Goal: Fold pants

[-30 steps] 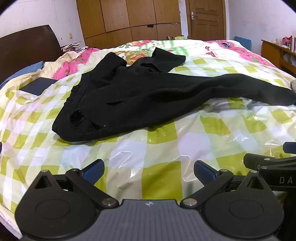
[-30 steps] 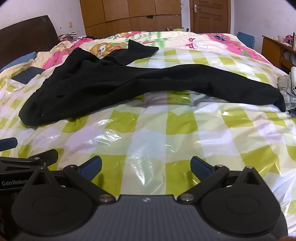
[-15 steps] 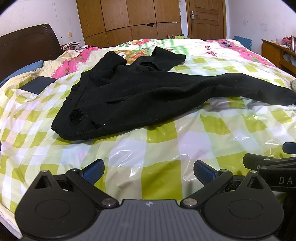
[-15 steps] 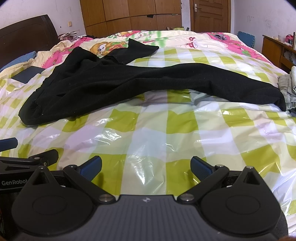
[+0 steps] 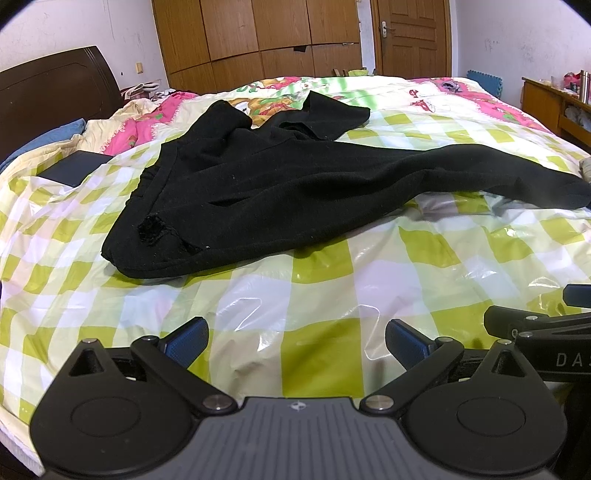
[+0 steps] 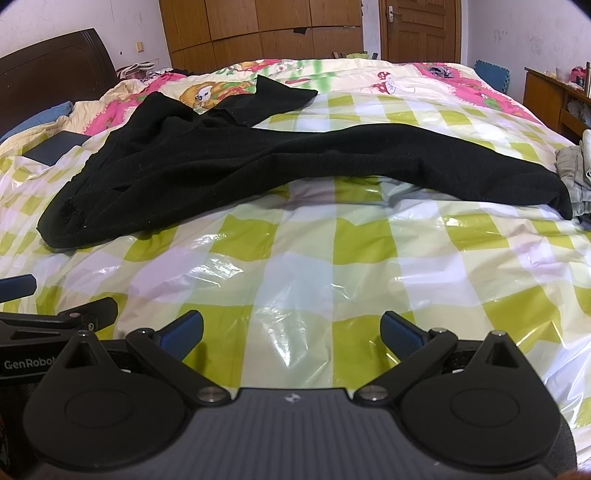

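**Q:** What did your left wrist camera show?

**A:** I had the left gripper [image 5: 295,341] low over the bed's plastic sheet [image 5: 317,302], checked green and white, with its blue-padded fingers [image 5: 186,339] spread wide and nothing between them. The black pants [image 5: 295,188] lay crumpled on that sheet, well beyond my fingertips. The waistband end sat nearest and to the left, one leg ran off to the right edge, and the other was bunched up toward the far side over a cartoon-print quilt [image 5: 417,96]. A dark flat case [image 5: 74,168] rested left of the pants, near the dark headboard [image 5: 55,88]. At the right edge I saw part of the other tool, where I could read the letters "DAS"; the rest was cut off.

**Q:** And the right wrist camera?

**A:** Much the same. The right gripper [image 6: 291,332] was also released, its jaws wide apart and clear of the cloth. The pants [image 6: 258,166] were spread across the sheet [image 6: 306,273] ahead of me, their long leg ending at the right beside a grey heap of clothing [image 6: 576,166]. At the left edge the neighbouring tool carried white lettering, "GenRobo", cropped after that. Behind the pants stood a wooden wardrobe [image 6: 258,26] and a door [image 6: 419,29].
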